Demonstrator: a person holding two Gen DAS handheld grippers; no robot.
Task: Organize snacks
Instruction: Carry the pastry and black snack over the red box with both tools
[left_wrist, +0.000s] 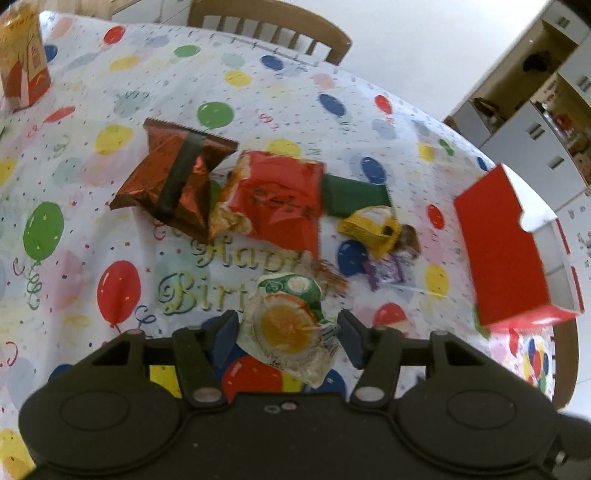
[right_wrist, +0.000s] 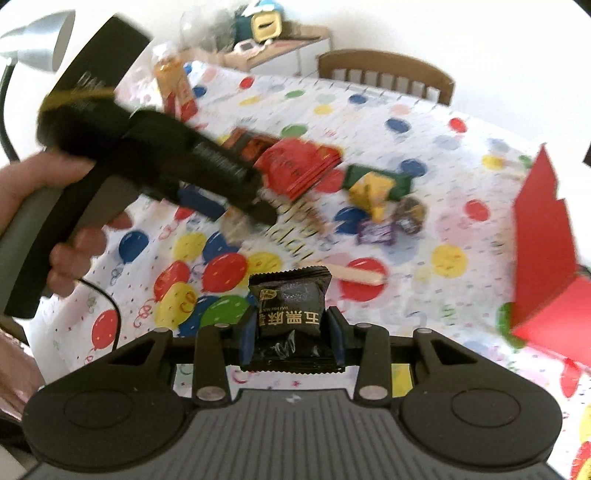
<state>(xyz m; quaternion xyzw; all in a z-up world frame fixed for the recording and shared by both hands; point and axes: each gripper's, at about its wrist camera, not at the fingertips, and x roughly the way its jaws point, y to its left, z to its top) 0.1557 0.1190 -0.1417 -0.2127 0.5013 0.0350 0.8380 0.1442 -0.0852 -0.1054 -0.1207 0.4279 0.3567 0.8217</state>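
My left gripper (left_wrist: 288, 334) is open around a clear snack packet with a green top and an orange disc (left_wrist: 291, 328), its fingers standing apart from the packet's sides. My right gripper (right_wrist: 291, 326) is shut on a black snack packet with gold lettering (right_wrist: 290, 308), held above the table. A red open box (left_wrist: 509, 243) stands at the right; it also shows in the right wrist view (right_wrist: 543, 229). Loose snacks lie mid-table: a brown foil bag (left_wrist: 173, 181), a red bag (left_wrist: 280, 199), a green bar (left_wrist: 354, 195), a yellow packet (left_wrist: 373, 225) and a purple candy (left_wrist: 386, 271).
A balloon-print birthday cloth (left_wrist: 110, 229) covers the table. An orange and red carton (left_wrist: 24, 59) stands at the far left. Wooden chairs (left_wrist: 273, 22) stand behind the table. The left gripper's body and the hand holding it (right_wrist: 122, 155) cross the right wrist view. A wooden stick (right_wrist: 354, 275) lies on the cloth.
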